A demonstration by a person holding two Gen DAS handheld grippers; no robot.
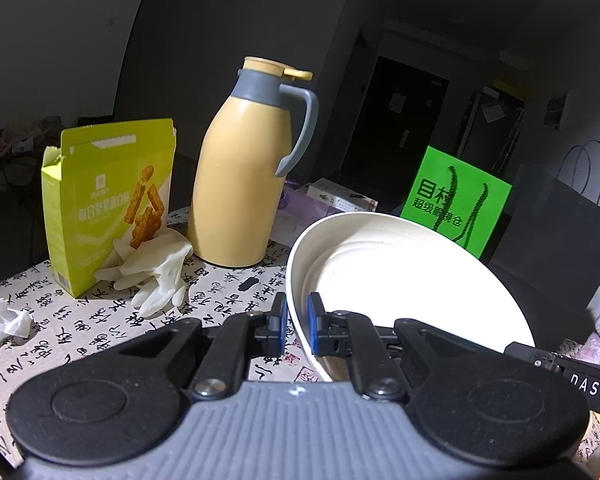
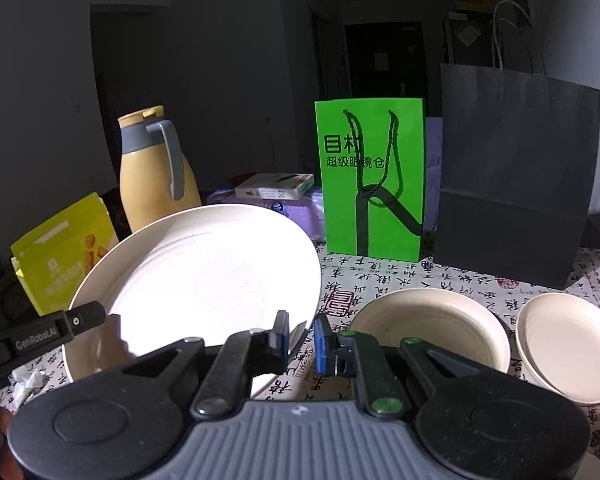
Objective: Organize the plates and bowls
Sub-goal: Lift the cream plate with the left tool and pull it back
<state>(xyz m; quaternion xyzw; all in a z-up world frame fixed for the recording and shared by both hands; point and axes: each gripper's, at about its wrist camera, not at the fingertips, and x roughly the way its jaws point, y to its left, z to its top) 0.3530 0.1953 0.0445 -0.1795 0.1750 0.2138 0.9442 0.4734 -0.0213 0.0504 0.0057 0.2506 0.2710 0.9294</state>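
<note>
We hold our left gripper (image 1: pixel 297 322) and right gripper (image 2: pixel 302 334) tipped downward, both clamped on the big plate's (image 1: pixel 412 280) rim. The smooth, round, cream plate hangs tilted above the table (image 2: pixel 400 276), at ten o'clock from two ridged bowls (image 2: pixel 428 322).

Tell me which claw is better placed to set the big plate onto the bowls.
Probably the right claw: it grips the plate on the rim nearer the two bowls. The left claw holds the opposite rim.

A dim home dining table: calligraphy-print tablecloth (image 1: pixel 228 288), yellow thermos jug (image 1: pixel 240 176) at 12 o'clock, snack box (image 1: pixel 100 204), shopping bags (image 2: pixel 374 176), dark hallway doors beyond.
</note>
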